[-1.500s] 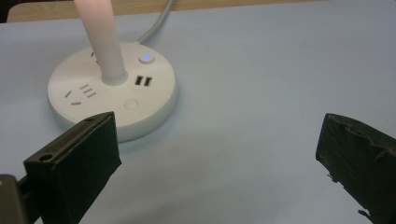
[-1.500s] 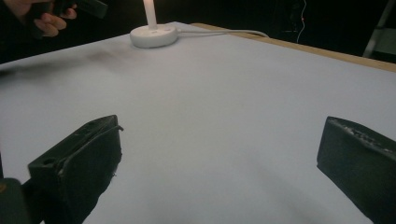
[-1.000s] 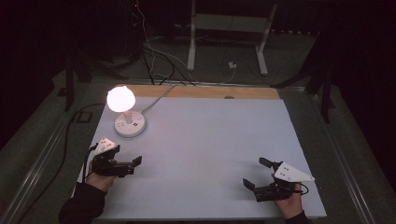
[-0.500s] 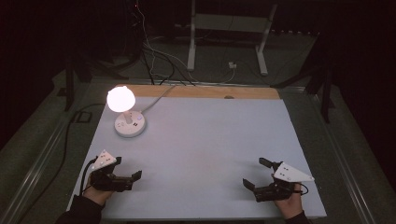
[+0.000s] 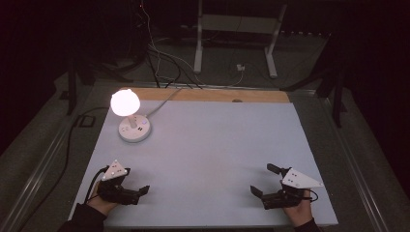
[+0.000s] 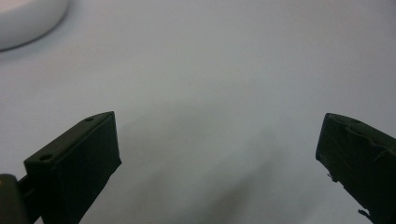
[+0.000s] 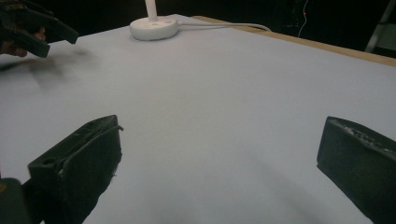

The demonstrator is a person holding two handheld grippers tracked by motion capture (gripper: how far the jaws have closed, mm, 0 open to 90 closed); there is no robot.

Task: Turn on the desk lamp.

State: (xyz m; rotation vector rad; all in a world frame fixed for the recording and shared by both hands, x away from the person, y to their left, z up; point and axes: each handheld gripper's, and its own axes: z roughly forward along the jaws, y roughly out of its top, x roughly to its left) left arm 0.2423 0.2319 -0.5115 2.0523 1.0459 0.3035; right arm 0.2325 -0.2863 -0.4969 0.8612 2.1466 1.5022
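We see a dark room around a pale desk (image 5: pixel 208 145), with a lit lamp (image 5: pixel 125 103) at its upper left. Our left tool (image 5: pixel 139 192) at lower left and right tool (image 5: pixel 258 192) at lower right hover released, grasping nothing.

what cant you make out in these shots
- Lamp shade: high view, its glare washes out all surface detail.
- Lamp top: right gripper view, the frame's upper edge cuts the stem above the base.
- Base buttons: high view, too small to read.
- Left claw: right gripper view, cut by the left edge and blurred.
- Room beyond the table: high view, too dark.
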